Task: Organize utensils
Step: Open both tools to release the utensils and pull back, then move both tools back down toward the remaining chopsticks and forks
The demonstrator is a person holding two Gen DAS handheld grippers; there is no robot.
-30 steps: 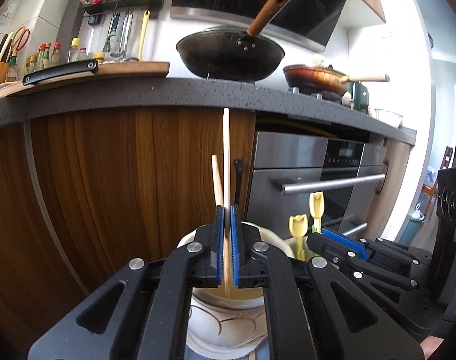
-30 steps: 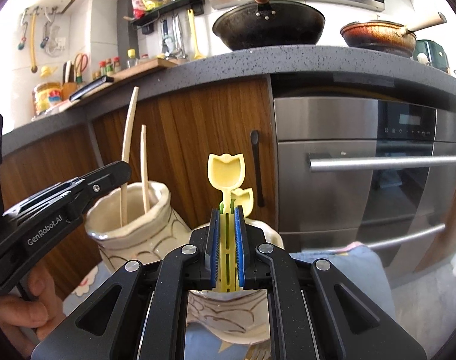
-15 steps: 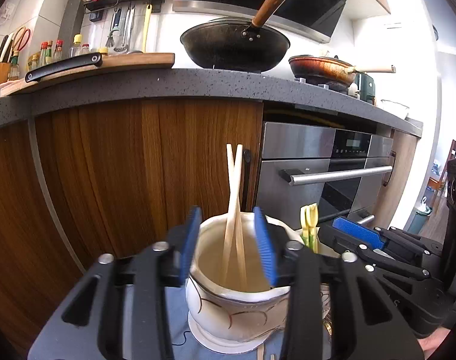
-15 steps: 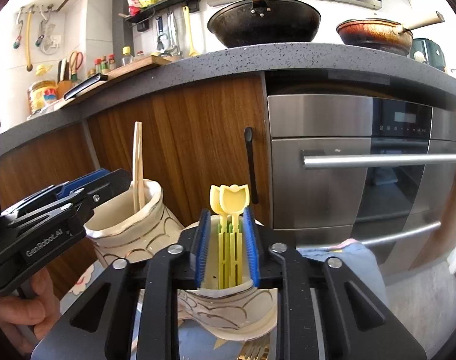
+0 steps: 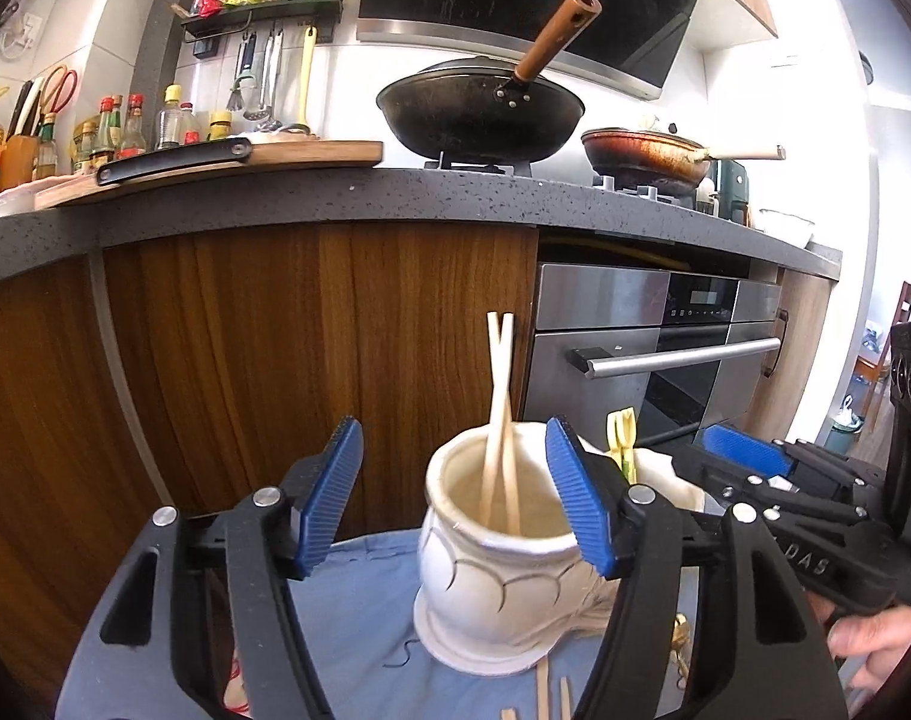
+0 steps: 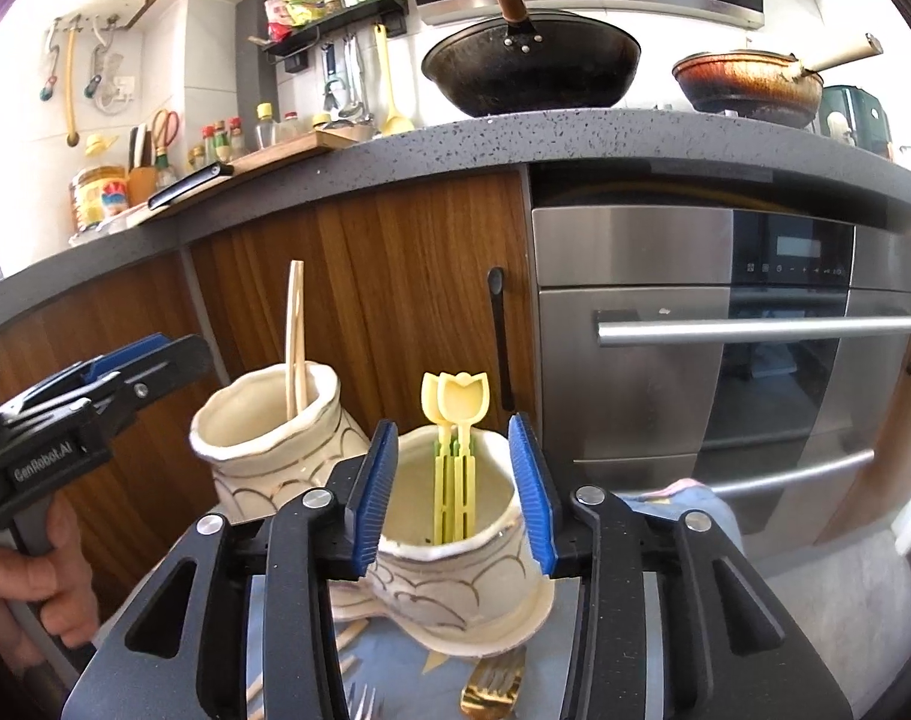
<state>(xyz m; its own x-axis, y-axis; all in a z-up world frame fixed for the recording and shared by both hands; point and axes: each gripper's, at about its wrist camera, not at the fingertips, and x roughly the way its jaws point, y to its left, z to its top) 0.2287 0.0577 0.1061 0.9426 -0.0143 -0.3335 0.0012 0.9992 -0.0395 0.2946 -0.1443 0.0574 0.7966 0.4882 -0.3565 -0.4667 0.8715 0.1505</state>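
Two wooden chopsticks (image 5: 498, 420) stand crossed in a white ceramic holder (image 5: 491, 588) on a blue cloth. My left gripper (image 5: 455, 504) is open and empty, its jaws on either side of the holder's rim. In the right wrist view, two yellow tulip-topped utensils (image 6: 457, 456) stand in a second ceramic holder (image 6: 455, 576). My right gripper (image 6: 455, 492) is open and empty around that holder's mouth. The chopstick holder (image 6: 275, 438) and chopsticks (image 6: 294, 336) show to its left.
Loose chopsticks (image 5: 551, 690) lie on the blue cloth (image 5: 359, 660) below the holder. A gold fork (image 6: 491, 693) and a silver fork (image 6: 359, 702) lie on the cloth. Wooden cabinet doors (image 5: 275, 360) and a steel oven (image 6: 725, 348) stand close behind.
Both grippers opened, letting go of the chopstick and the yellow utensil, which dropped into their holders. Both grippers then opened wider and drew back a little.
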